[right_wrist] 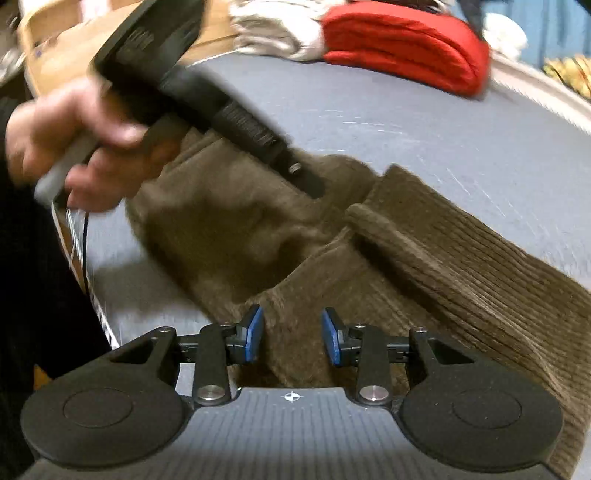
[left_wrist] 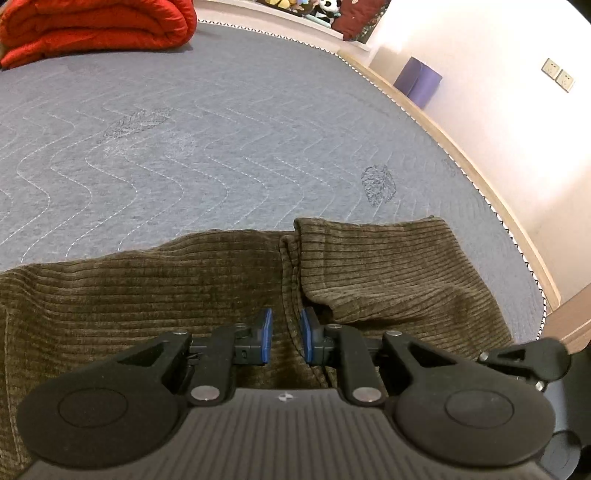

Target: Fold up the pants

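Observation:
Brown corduroy pants (left_wrist: pixel 184 288) lie partly folded on the grey quilted bed (left_wrist: pixel 221 129). A folded flap (left_wrist: pixel 388 266) lies on the right. My left gripper (left_wrist: pixel 286 336) is low over the pants, its blue pads a narrow gap apart with a ridge of fabric running between them. In the right wrist view the pants (right_wrist: pixel 424 258) spread ahead, blurred by motion. My right gripper (right_wrist: pixel 291 338) is open above the cloth, with fabric below the gap. The left gripper's body (right_wrist: pixel 207 96) and the hand holding it (right_wrist: pixel 74 147) show at upper left, with its tip down in the fabric.
A red folded quilt (left_wrist: pixel 92 29) lies at the bed's far end, also in the right wrist view (right_wrist: pixel 406 44). The bed's right edge with wooden frame (left_wrist: pixel 461 162) runs along a white wall. A purple box (left_wrist: pixel 417 81) stands by the wall. Pale folded cloth (right_wrist: pixel 273 29) lies beside the quilt.

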